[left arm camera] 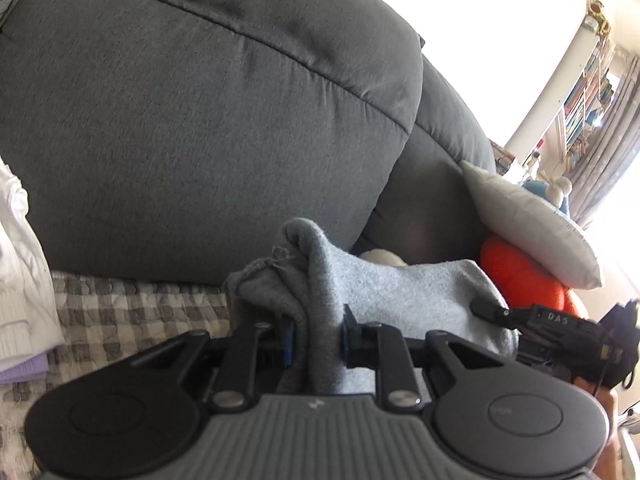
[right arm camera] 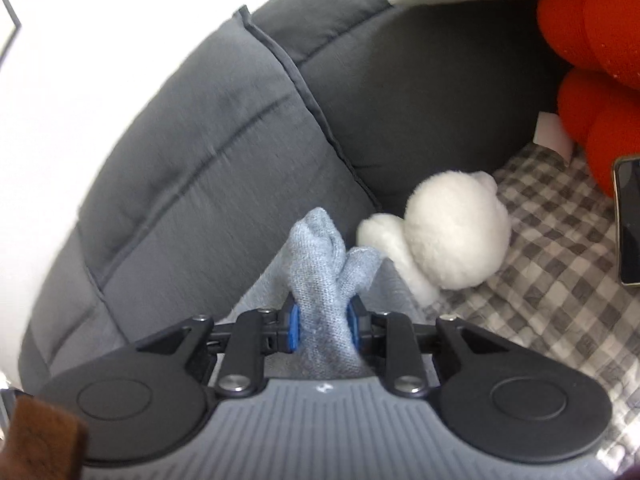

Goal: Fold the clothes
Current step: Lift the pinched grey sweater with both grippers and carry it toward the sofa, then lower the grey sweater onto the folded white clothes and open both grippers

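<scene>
The left gripper (left arm camera: 316, 338) pinches a bunched fold of the grey garment (left arm camera: 400, 292), its jaws closed on the cloth. At 3 o'clock, the right gripper (right arm camera: 322, 326) clamps another bunch, above the checked sofa cover (right arm camera: 560, 272).

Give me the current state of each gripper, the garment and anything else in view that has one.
left gripper: shut on the grey garment
right gripper: shut on the grey garment
grey garment: bunched, pinched at two spots, lifted off the checked cover
white clothes: piled at the left on the cover
phone: lying flat, screen dark
white plush toy: lying on the cover, untouched
</scene>
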The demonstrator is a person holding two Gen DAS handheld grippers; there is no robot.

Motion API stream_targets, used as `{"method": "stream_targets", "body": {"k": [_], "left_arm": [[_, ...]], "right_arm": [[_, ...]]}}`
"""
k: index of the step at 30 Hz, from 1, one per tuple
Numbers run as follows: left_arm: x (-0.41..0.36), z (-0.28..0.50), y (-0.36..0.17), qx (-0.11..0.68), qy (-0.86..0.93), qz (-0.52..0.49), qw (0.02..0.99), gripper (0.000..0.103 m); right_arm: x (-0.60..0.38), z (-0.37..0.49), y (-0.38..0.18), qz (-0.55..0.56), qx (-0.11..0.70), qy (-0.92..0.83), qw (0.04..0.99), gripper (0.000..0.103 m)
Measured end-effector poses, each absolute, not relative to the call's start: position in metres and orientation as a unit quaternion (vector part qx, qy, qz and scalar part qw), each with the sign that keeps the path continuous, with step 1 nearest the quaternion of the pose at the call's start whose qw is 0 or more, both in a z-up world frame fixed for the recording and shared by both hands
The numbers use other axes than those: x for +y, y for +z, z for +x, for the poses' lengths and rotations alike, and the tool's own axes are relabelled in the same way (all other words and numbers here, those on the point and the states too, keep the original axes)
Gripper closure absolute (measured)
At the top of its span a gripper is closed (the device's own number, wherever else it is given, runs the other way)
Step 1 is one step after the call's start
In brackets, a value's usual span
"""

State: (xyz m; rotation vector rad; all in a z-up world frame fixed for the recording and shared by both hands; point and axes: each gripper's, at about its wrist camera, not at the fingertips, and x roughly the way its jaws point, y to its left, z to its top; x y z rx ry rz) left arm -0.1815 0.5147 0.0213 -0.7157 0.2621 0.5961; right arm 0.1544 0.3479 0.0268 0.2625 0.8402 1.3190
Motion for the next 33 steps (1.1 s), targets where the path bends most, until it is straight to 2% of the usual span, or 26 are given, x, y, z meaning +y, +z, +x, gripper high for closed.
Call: {"method": "stream_targets", "body": {"k": [8, 10, 12, 13, 21, 33], "left_arm": [[0.517, -0.177, -0.003, 0.146, 0.317, -0.329, 0.878, 0.08], [0.519, -0.179, -0.002, 0.147, 0.318, -0.331, 0.876, 0.072], [0.521, -0.182, 0.0, 0.149, 0.319, -0.332, 0.875, 0.066], [0.521, -0.182, 0.003, 0.149, 0.32, -0.33, 0.875, 0.064], [0.518, -0.188, 0.027, 0.143, 0.335, -0.313, 0.877, 0.06], [0.51, -0.144, 0.021, 0.178, 0.33, -0.258, 0.89, 0.057]], "right_arm": [[0.361, 0.15, 0.005, 0.074, 0.36, 0.577, 0.729, 0.076], [0.355, 0.146, 0.01, 0.068, 0.342, 0.569, 0.745, 0.073], [0.35, 0.143, 0.015, 0.062, 0.323, 0.56, 0.76, 0.055], [0.347, 0.141, 0.017, 0.059, 0.314, 0.556, 0.768, 0.053], [0.325, 0.125, 0.035, 0.033, 0.238, 0.519, 0.82, 0.051], [0.353, 0.09, 0.01, -0.011, 0.251, 0.582, 0.773, 0.05]]}}
